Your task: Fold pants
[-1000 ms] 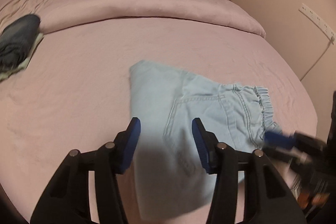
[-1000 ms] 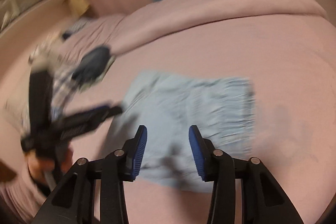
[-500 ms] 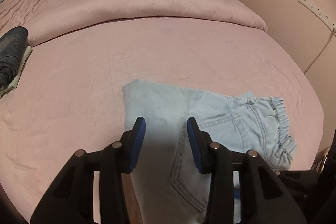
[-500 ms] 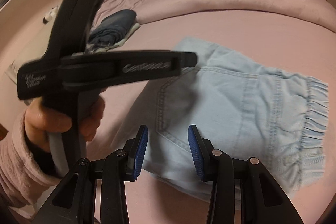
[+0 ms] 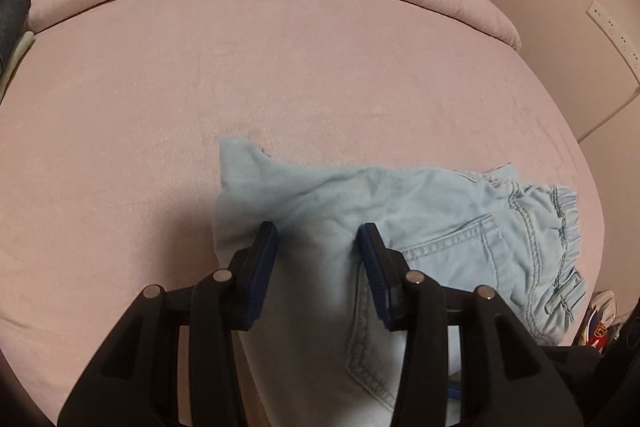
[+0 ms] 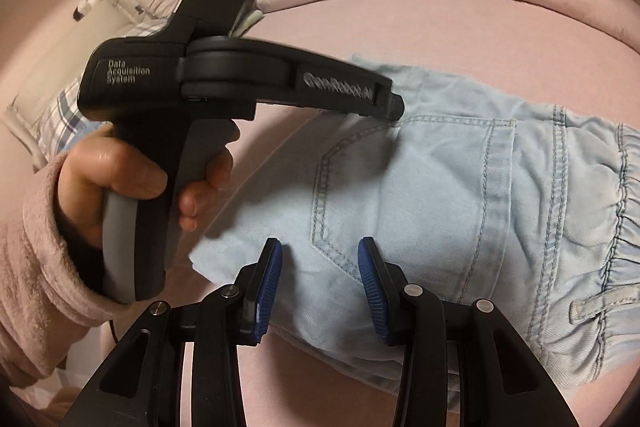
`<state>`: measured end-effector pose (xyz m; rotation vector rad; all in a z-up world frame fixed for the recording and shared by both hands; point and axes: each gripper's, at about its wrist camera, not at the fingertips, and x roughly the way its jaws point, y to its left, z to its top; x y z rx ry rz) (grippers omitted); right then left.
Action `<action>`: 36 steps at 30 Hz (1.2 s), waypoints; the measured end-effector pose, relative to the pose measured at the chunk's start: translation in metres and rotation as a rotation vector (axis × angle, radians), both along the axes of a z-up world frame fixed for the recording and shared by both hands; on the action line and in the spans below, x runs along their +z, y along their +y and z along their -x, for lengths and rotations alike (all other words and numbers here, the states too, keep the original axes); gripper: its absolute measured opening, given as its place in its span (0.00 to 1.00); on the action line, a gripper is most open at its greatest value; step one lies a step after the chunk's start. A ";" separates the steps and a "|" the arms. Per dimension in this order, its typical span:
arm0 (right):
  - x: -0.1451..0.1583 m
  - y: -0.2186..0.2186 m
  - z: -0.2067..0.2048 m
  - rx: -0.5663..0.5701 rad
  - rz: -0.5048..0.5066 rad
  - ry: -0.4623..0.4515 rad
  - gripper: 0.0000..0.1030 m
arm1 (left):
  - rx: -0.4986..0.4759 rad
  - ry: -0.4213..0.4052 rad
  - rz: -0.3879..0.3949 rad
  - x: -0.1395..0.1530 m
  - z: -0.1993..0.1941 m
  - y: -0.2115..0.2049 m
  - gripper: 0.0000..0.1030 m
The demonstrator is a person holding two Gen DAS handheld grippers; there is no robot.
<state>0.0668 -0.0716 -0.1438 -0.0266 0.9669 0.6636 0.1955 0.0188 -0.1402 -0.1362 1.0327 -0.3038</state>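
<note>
The left tool (image 6: pixel 394 103) is showing its side to the right wrist camera, and white lettering reading "Data Acquisition System" is sitting on its black body; a second raised word along the arm is too blurred to read. A hand (image 6: pixel 120 171) in a fuzzy pink sleeve is gripping its handle. The light blue pants (image 5: pixel 420 211) are lying folded on the pink bed (image 5: pixel 160 107), long axis running left to right, elastic waistband pointing right and the folded end pointing left. In the left wrist view the left tool (image 5: pixel 318 239) is sitting wide, blue pads pressing into the fabric with cloth bunching between them. The right tool (image 6: pixel 320 255) is also spread wide, hovering over the near edge of the pants beside the stitched back pocket (image 6: pixel 408 187).
</note>
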 end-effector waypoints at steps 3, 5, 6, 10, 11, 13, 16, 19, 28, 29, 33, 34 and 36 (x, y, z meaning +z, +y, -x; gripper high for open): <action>-0.002 0.000 -0.007 -0.006 -0.011 0.007 0.42 | -0.009 -0.022 -0.006 0.002 0.005 0.001 0.43; -0.002 -0.011 -0.006 -0.013 -0.026 0.013 0.42 | 0.010 -0.020 0.026 0.005 0.014 0.008 0.41; -0.002 -0.014 -0.005 -0.018 -0.038 0.015 0.42 | 0.020 -0.019 0.040 0.005 0.018 0.013 0.40; 0.006 -0.043 -0.008 -0.025 -0.127 0.034 0.42 | 0.055 -0.023 0.091 0.012 0.050 0.032 0.40; 0.010 -0.048 -0.008 -0.028 -0.156 0.034 0.42 | 0.061 -0.026 0.104 0.013 0.060 0.036 0.40; 0.019 -0.060 -0.008 -0.047 -0.196 0.020 0.42 | 0.070 -0.019 0.136 0.013 0.080 0.043 0.39; 0.025 -0.070 -0.017 -0.082 -0.202 0.005 0.42 | 0.073 0.011 0.165 0.003 0.099 0.045 0.39; 0.030 -0.069 -0.034 -0.097 -0.194 0.016 0.42 | 0.102 0.038 0.175 -0.008 0.113 0.045 0.38; 0.039 0.001 -0.098 -0.037 0.038 -0.027 0.40 | 0.124 0.048 0.230 -0.012 0.131 0.043 0.18; 0.030 0.011 -0.105 -0.028 0.090 -0.014 0.37 | 0.127 0.048 0.232 -0.013 0.133 0.043 0.18; 0.000 0.032 -0.122 -0.019 0.245 0.021 0.34 | 0.131 0.041 0.234 -0.017 0.138 0.046 0.18; 0.000 0.031 -0.123 -0.023 0.242 0.029 0.34 | 0.132 0.042 0.239 -0.017 0.137 0.047 0.17; 0.002 0.023 -0.125 -0.042 0.201 0.058 0.34 | 0.128 0.046 0.239 -0.018 0.135 0.046 0.18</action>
